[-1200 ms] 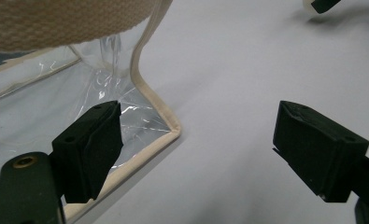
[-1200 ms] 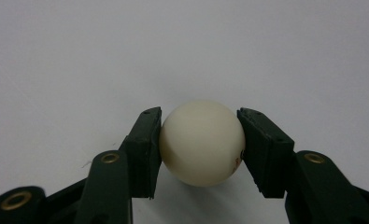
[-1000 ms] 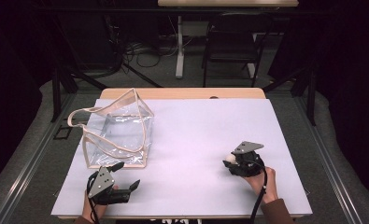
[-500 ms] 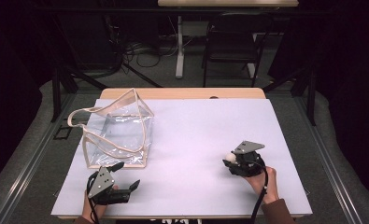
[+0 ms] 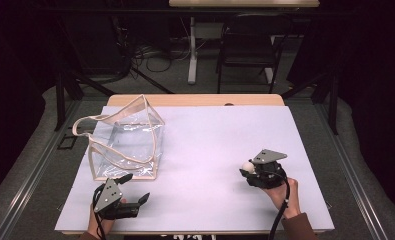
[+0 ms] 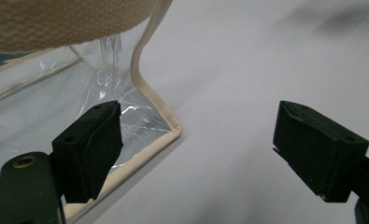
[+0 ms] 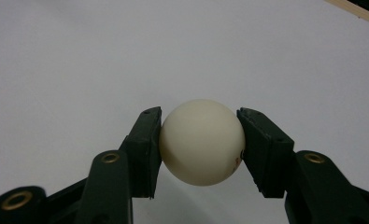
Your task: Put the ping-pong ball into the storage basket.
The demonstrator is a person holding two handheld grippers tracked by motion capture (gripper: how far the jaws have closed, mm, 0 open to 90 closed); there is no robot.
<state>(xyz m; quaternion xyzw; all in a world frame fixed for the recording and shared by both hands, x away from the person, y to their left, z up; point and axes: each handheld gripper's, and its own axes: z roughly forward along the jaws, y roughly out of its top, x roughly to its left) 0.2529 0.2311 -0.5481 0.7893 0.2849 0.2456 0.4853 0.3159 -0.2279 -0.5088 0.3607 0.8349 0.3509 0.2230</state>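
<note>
**White ball clamped in the right gripper, clear bag beside the open left one**

In the right gripper view the white ball [image 7: 202, 142] sits at the centre of the frame, squeezed between the two black pads, which press on its left and right sides. In the high view the right gripper [image 5: 248, 169] lies at the lower right of the white table [image 5: 220, 145], with the ball [image 5: 247, 166] showing as a pale dot at its tip.

The left gripper [image 5: 134, 188] rests at the lower left of the high view, its jaws spread wide with nothing between them. The clear bag [image 5: 125, 145], edged in beige webbing, lies just above it in the frame. In the left gripper view the bag's corner [image 6: 170, 133] lies at the lower left, partly behind the left pad.

The person's hands are cut off by the bottom edge of the high view. A small reddish mark shows on the ball's lower right, half hidden by the pad and too small to read.
</note>
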